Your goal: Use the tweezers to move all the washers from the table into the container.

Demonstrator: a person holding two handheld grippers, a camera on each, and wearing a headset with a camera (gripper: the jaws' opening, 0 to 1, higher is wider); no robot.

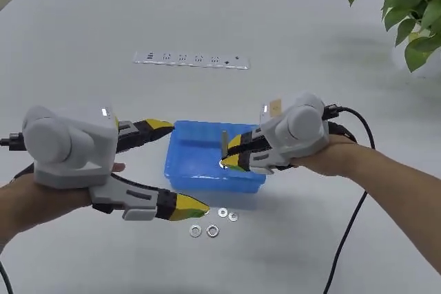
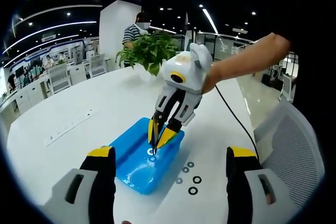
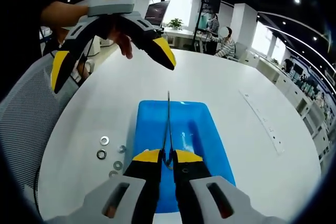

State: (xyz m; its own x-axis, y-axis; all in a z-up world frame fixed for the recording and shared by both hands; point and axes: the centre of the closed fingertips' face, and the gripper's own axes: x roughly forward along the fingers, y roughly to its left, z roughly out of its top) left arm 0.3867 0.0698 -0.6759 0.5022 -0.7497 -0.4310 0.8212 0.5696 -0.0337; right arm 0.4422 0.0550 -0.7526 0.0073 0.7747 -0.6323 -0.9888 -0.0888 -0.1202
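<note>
My right gripper is shut on thin metal tweezers above the blue container. In the left gripper view it points down into the container, and a small pale ring lies at the tweezers' lower end; whether it is held I cannot tell. Several washers lie on the table in front of the container, also seen as washers and washers. My left gripper stands open beside the container's left end, holding nothing. The right gripper view shows my right gripper, tweezers and container.
A white power strip lies further back on the white table. A green plant stands at the far right corner. The right gripper's black cable trails toward the front edge. People sit in the office behind.
</note>
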